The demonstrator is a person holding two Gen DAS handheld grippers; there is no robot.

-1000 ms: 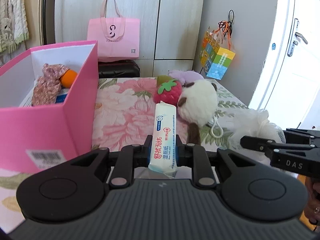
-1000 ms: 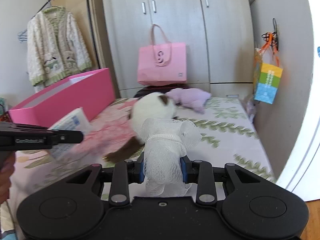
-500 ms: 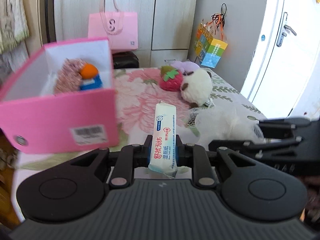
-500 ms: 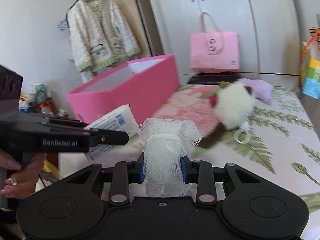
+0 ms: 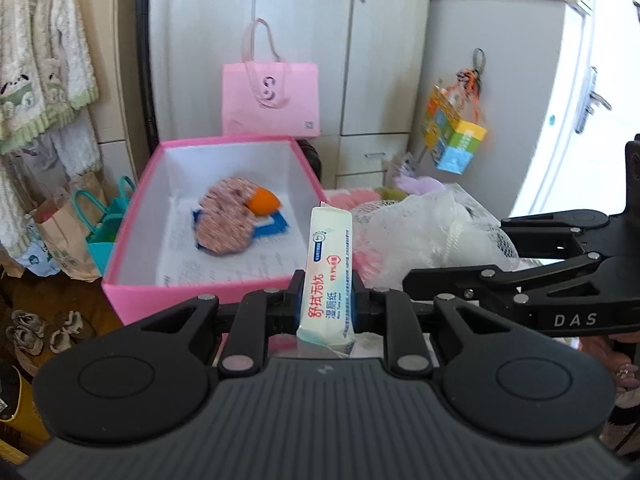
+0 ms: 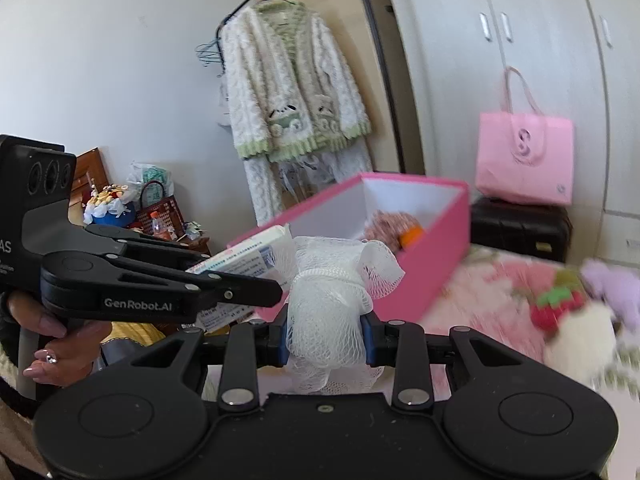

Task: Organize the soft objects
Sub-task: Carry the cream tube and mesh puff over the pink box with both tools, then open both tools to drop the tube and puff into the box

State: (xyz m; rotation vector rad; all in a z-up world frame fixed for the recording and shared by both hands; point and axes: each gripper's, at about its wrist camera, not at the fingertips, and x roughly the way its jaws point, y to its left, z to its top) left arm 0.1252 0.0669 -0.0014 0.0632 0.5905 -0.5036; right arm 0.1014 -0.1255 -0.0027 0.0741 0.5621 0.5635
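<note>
Between the left claw's (image 5: 326,300) jaws a wet-wipes pack (image 5: 329,272) stands upright, clamped; the right claw (image 6: 326,338) grips a white mesh bath pouf (image 6: 332,300). Just beyond both sits the open pink box (image 5: 132,248), holding a speckled pink plush (image 5: 228,216) with an orange tip. Farther off, a strawberry plush (image 6: 556,306) lies on the floral bed (image 6: 496,280).
</note>
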